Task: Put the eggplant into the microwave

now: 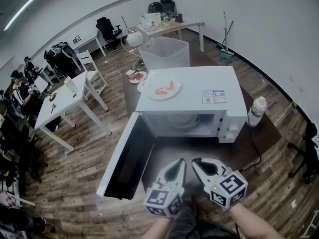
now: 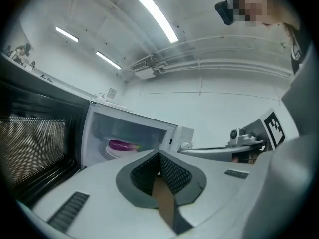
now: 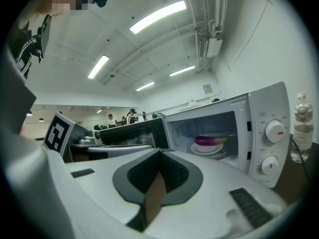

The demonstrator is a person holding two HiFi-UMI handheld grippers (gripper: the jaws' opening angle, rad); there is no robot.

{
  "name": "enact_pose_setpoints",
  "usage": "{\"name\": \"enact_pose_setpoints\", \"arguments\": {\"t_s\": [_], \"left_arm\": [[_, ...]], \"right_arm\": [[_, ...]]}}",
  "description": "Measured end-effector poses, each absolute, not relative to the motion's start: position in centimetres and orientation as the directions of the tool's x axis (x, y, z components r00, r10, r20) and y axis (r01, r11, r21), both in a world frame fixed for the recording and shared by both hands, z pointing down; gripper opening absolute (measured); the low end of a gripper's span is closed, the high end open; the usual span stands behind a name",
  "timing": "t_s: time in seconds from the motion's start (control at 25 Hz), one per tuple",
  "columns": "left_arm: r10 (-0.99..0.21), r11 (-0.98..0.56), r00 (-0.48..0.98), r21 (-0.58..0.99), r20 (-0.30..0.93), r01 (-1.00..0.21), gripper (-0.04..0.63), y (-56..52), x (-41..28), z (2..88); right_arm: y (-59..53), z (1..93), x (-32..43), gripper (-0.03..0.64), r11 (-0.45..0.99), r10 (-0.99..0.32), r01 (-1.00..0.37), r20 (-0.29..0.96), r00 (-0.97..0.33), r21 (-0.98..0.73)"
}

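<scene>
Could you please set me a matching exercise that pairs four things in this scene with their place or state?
1. eggplant
2. door
3. bottle
4. right gripper

A. swung open
B. jaws shut, empty
C. inside the microwave
D. standing beside the microwave

Pairs: 1-C, 2-A, 3-D, 4-B

Bright, even overhead light from ceiling tubes (image 2: 158, 18); shadows soft. Strong fisheye bending, dark vignetted corners in both gripper views. Slight softness overall.
</scene>
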State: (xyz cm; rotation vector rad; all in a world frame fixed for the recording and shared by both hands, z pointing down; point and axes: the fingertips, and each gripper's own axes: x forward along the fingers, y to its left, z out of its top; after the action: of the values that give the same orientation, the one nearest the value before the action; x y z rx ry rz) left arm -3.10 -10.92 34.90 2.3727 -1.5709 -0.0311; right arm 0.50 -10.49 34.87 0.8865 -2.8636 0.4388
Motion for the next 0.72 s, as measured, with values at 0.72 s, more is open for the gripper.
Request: {"name": "enact_pose_setpoints", "arguments": {"t_s": [0.72], "left_arm": [[-0.851,-0.447,0.504,0.301,0.147,-0.843,0.014,-2.1,0.6,32.2]], "right_arm": [[-1.1,31.7,5.5,0.0,0.822,-0.483,-0.509,0.16,-0.861,-0.255]]}}
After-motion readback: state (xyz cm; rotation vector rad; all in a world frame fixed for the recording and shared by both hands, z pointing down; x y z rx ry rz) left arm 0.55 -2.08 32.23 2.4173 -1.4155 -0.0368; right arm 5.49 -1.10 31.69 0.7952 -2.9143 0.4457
